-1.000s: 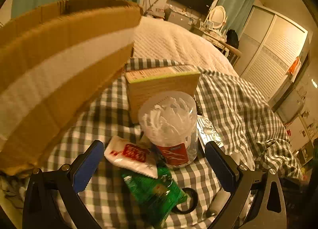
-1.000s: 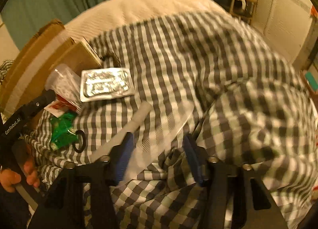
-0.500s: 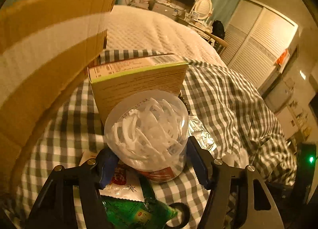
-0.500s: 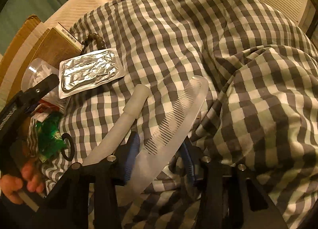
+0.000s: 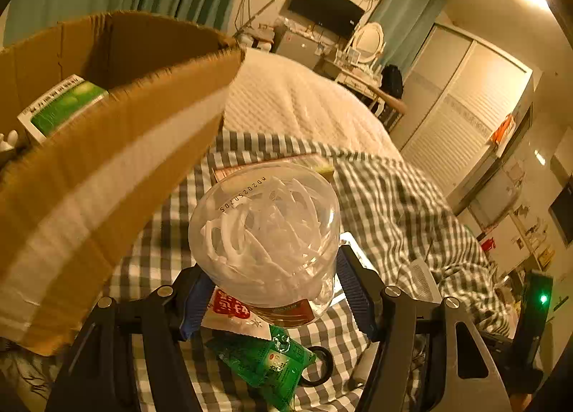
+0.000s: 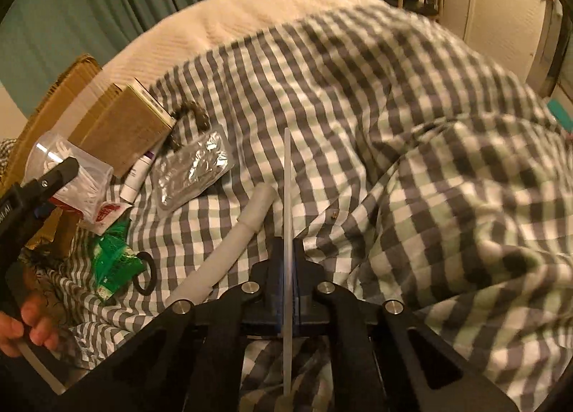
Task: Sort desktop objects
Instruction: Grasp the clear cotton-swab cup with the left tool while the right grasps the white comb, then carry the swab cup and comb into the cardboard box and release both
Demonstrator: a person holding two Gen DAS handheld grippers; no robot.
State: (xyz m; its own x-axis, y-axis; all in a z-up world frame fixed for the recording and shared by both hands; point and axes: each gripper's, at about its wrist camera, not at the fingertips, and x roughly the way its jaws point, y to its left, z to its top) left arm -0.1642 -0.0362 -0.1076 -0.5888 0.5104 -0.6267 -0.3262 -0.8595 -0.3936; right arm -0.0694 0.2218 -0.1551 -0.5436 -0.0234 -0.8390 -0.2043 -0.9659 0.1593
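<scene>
Left claw (image 5: 270,299) is clenched on the clear floss-pick jar (image 5: 265,233), blue pads pressed to both sides of its lower body; jar is off the bed, tilted w/ its clear end toward the camera, just beside the open cardboard box (image 5: 107,147). Green-and-white carton (image 5: 62,106) sits inside the box. Below the jar on the checked bedspread (image 6: 394,125): white sachet w/ red print (image 5: 234,313), green packet (image 5: 265,363), black ring (image 5: 318,365). Right claw (image 6: 287,290) is clenched on the pale comb (image 6: 287,197), held edge-on & upright between the pads. Near it on the spread: white tube (image 6: 229,251), foil blister pack (image 6: 193,170), dark bead bracelet (image 6: 189,118), brown box (image 6: 125,132).
</scene>
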